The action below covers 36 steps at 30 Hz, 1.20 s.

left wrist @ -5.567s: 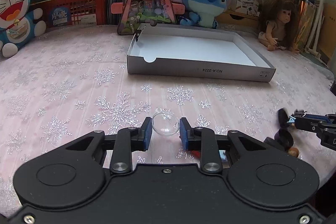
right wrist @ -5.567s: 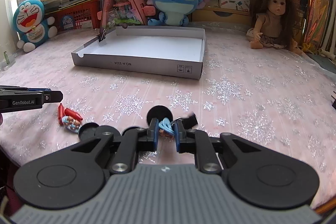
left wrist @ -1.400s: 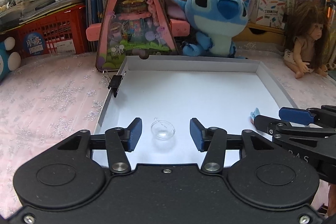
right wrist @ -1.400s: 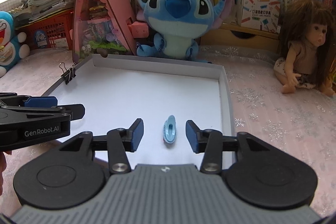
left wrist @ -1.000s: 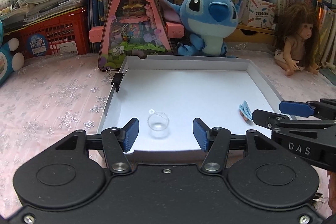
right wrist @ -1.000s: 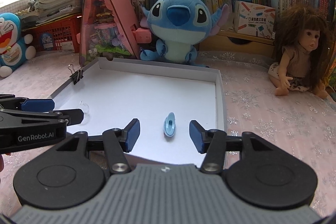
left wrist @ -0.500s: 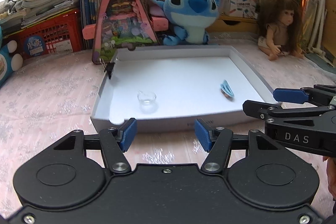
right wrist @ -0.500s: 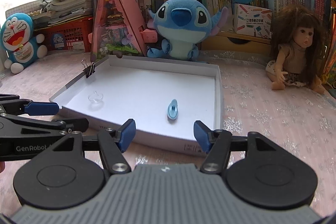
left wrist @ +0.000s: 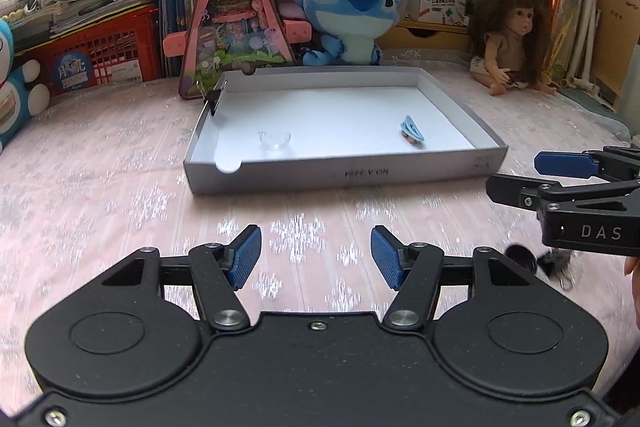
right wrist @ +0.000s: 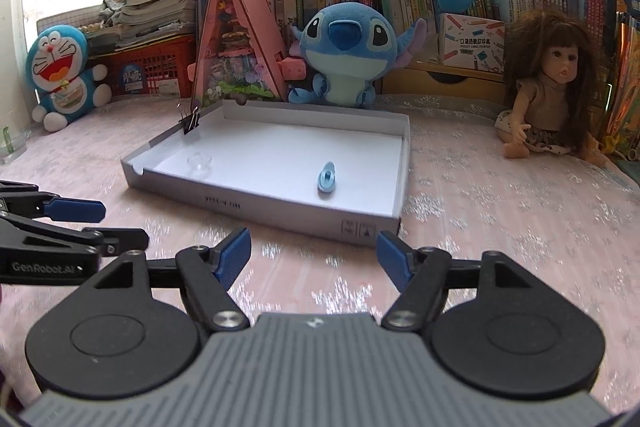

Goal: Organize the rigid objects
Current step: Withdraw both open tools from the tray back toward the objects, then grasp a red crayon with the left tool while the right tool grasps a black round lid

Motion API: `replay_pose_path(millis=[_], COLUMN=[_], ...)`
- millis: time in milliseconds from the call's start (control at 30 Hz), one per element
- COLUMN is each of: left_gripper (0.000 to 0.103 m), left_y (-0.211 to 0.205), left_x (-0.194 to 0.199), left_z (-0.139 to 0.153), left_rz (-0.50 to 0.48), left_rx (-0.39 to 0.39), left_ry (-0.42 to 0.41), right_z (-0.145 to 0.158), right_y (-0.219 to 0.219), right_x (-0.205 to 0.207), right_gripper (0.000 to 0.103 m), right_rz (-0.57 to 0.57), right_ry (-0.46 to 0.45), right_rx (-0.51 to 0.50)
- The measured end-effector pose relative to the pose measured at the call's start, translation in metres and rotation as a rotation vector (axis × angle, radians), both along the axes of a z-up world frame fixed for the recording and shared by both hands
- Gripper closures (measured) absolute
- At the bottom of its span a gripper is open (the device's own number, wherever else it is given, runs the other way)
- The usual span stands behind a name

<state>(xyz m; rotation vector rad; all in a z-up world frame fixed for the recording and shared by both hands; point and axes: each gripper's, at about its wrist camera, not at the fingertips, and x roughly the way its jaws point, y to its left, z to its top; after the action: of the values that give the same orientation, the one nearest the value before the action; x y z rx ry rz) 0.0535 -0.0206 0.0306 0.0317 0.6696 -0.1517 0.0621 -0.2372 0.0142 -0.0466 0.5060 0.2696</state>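
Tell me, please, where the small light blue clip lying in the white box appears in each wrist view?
Left wrist view: the blue clip lies right of centre, near the box's right wall.
Right wrist view: it sits at mid-frame, right of the box's middle.
Shared landmark: the black binder clip on the box's left wall.

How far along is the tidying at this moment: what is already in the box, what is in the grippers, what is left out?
Done: the clear dish and the small blue piece lie in the white box. In hand: nothing; the left gripper and right gripper are open, the right's jaws just widening. Left: small dark items on the tablecloth.
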Motion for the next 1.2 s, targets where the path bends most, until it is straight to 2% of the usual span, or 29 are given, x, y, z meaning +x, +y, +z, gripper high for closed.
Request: replay_pose_path(millis=[233, 367, 433, 667, 800, 1200], left_gripper=[0.045, 0.05, 0.051, 0.067, 0.068, 0.069], left_y=[0.01, 0.014, 0.017, 0.02, 0.019, 0.025], left_x=[-0.026, -0.038, -0.042, -0.056, -0.06, -0.055], left_z=[-0.006, -0.01, -0.012, -0.014, -0.014, -0.018], left_rz=[-0.026, -0.04, -0.047, -0.087, -0.097, -0.052], left_rx=[-0.02, -0.032, -0.038, -0.038, -0.032, -0.003], left_ry=[-0.014, -0.003, 0.01, 0.027, 0.025, 0.016], right_z=[-0.015, -0.021, -0.022, -0.027, -0.029, -0.035], right_y=[-0.008, -0.007, -0.005, 0.002, 0.002, -0.006], right_x=[-0.02, -0.029, -0.033, -0.038, -0.036, -0.027], right_gripper=[0.023, 0.023, 0.025, 0.042, 0.051, 0.06], right_rz=[0.013, 0.042, 0.059, 0.082, 0.08, 0.047], right_ry=[0.018, 0.03, 0.034, 0.057, 0.068, 0.097], right_rx=[-0.013, -0.023, -0.039, -0.071, -0.063, -0.04])
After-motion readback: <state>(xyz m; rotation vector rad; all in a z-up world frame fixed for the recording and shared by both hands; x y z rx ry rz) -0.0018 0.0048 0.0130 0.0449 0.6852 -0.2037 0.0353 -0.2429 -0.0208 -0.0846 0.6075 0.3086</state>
